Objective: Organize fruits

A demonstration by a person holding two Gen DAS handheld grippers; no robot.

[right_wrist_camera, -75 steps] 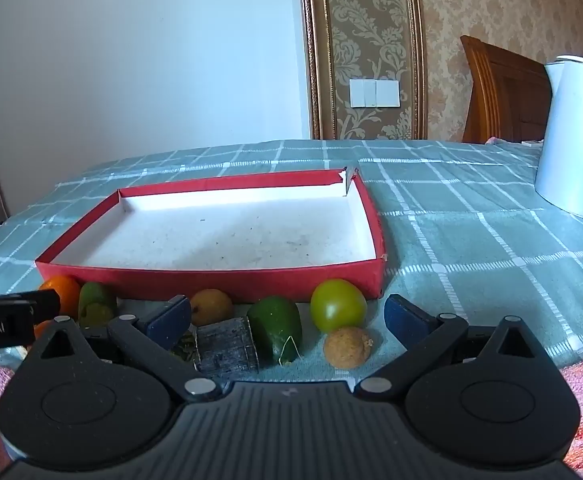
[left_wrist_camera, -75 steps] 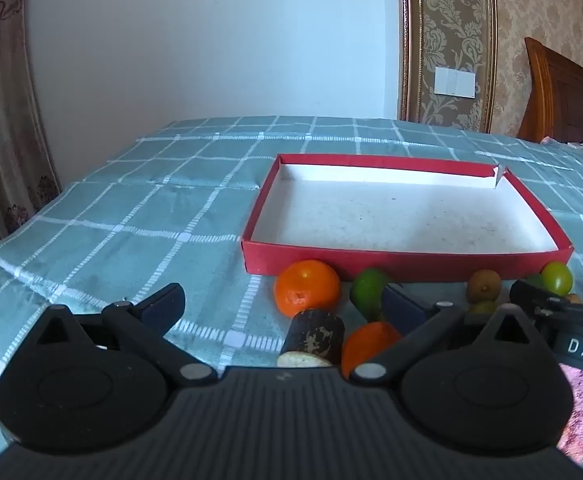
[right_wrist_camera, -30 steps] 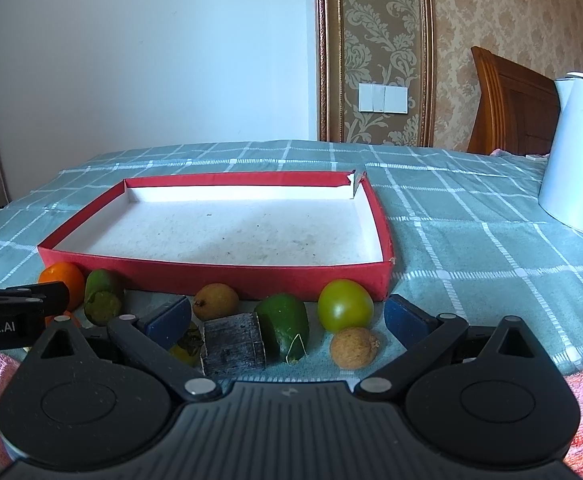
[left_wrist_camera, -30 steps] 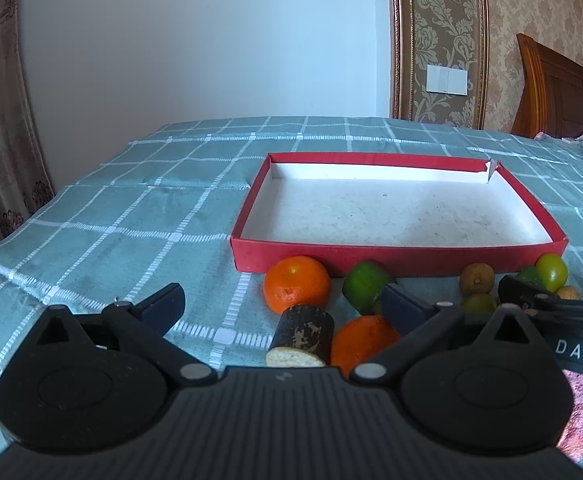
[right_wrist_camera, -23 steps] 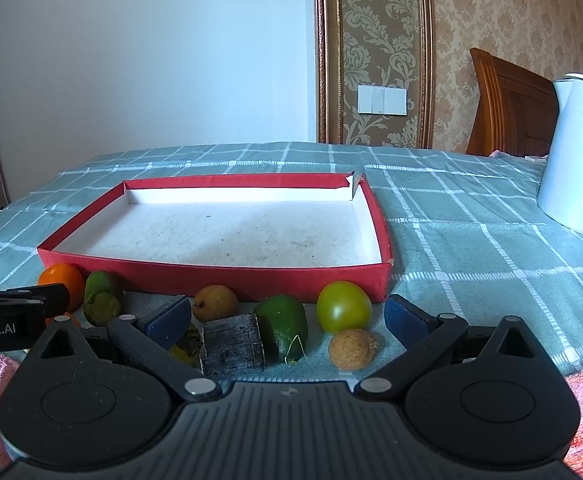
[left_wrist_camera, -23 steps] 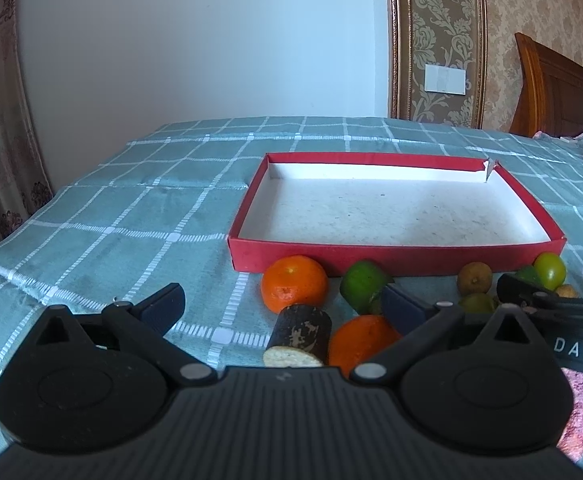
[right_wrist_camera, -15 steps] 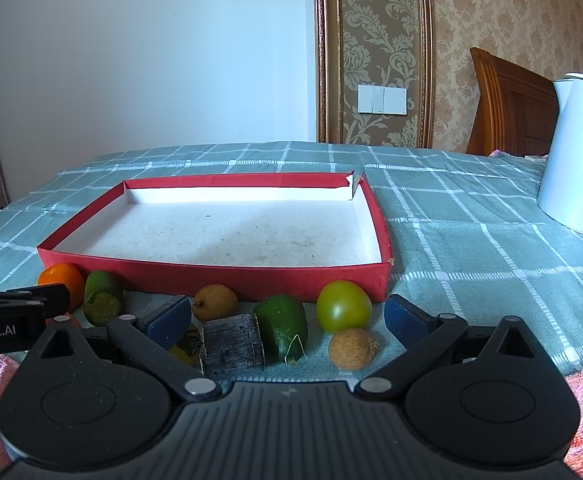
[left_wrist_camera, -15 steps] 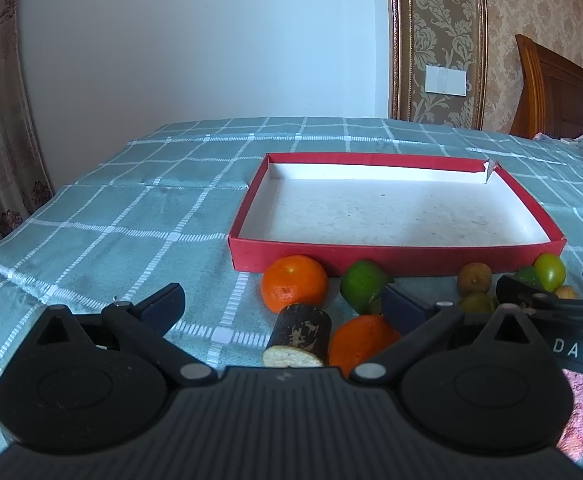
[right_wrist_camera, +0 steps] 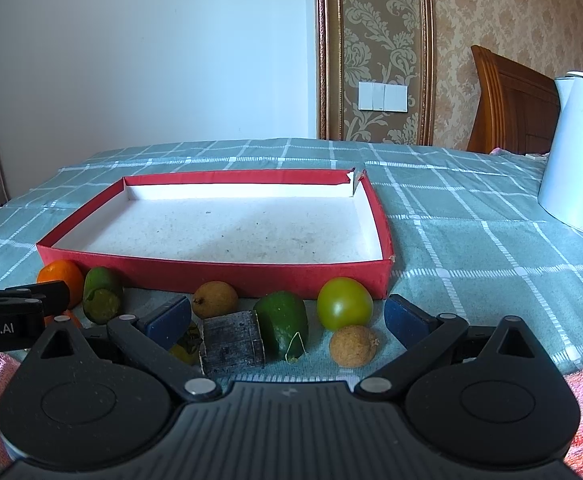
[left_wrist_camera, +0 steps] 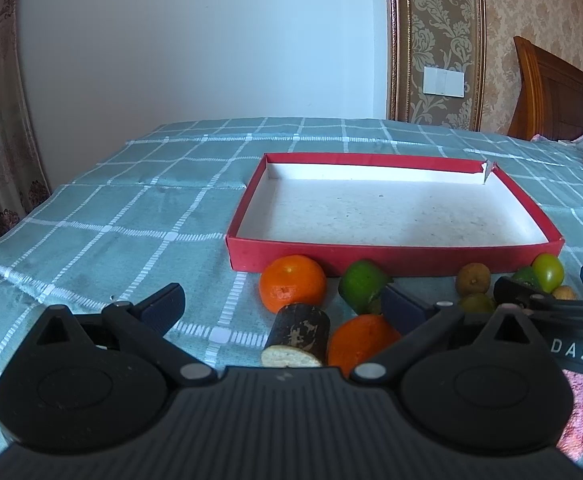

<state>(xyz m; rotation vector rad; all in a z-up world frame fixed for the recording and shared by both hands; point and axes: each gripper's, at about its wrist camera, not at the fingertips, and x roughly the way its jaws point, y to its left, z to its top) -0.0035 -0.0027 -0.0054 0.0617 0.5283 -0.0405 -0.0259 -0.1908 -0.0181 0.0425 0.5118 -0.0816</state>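
White wall (right_wrist_camera: 151, 60), wooden headboard (right_wrist_camera: 507, 108), perhaps.

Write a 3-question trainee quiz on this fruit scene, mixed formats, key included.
1. True or false: the red tray already holds fruit.
2. The white kettle stands: A) in the tray B) right of the tray C) left of the tray.
3. Fill in: the left gripper and right gripper are both ____.

Key: 1 false. 2 B. 3 open.

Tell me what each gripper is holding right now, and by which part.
Nothing is held. The left gripper and right gripper are both open, and the fruits lie on the cloth before the red box.
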